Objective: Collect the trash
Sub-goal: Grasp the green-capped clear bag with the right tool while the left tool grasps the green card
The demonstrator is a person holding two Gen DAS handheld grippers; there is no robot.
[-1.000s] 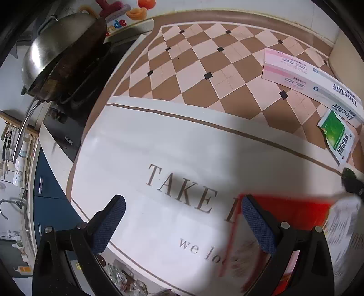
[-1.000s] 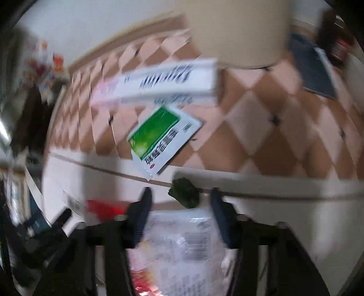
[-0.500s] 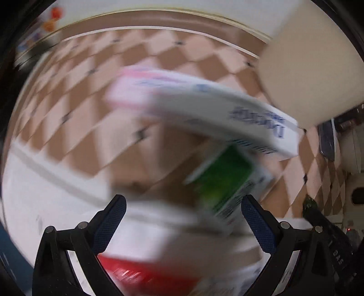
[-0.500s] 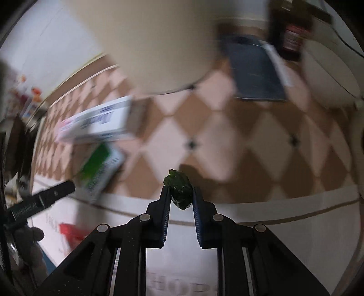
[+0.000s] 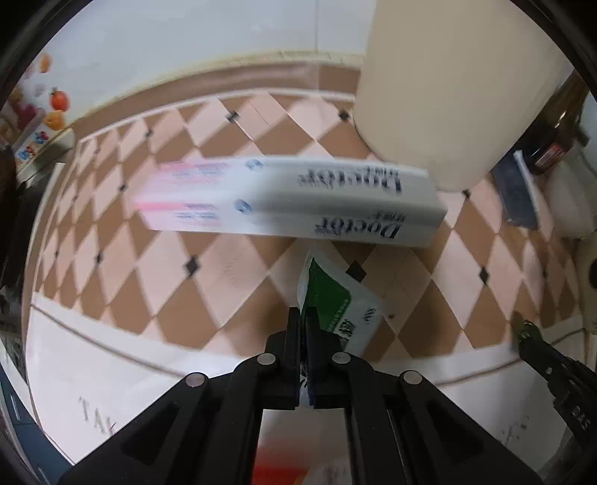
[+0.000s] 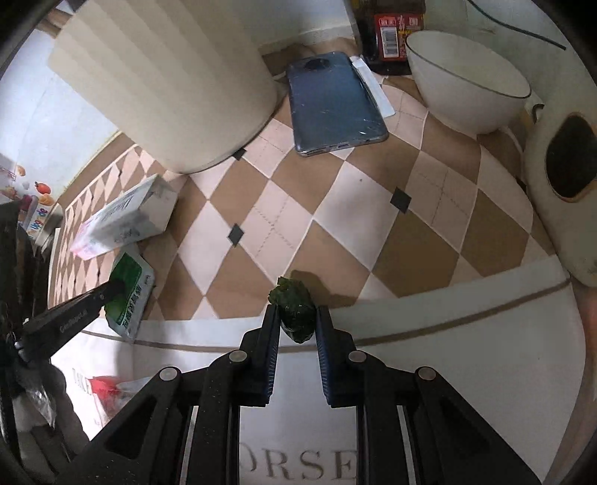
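Observation:
My left gripper (image 5: 306,317) is shut on the edge of a green and white sachet (image 5: 337,309), which stands tilted up off the checked tablecloth; the sachet also shows in the right wrist view (image 6: 128,294). My right gripper (image 6: 297,311) is shut on a small dark green crumpled wad (image 6: 294,307), held just above the cloth; the wad also shows at the right of the left wrist view (image 5: 524,330). A long white and pink "Doctor" box (image 5: 291,201) lies beyond the sachet. A red wrapper (image 6: 106,386) lies at the near left.
A large cream cylinder (image 6: 168,82) stands behind the box. A blue phone (image 6: 334,100), a white bowl (image 6: 466,82), a dark bottle (image 6: 391,33) and a cream appliance (image 6: 559,194) stand at the back right. The cloth's white border (image 6: 447,358) is in front.
My left gripper swung right from the red wrapper and closed on the green sachet. My right gripper closed on the green wad and has lifted it slightly.

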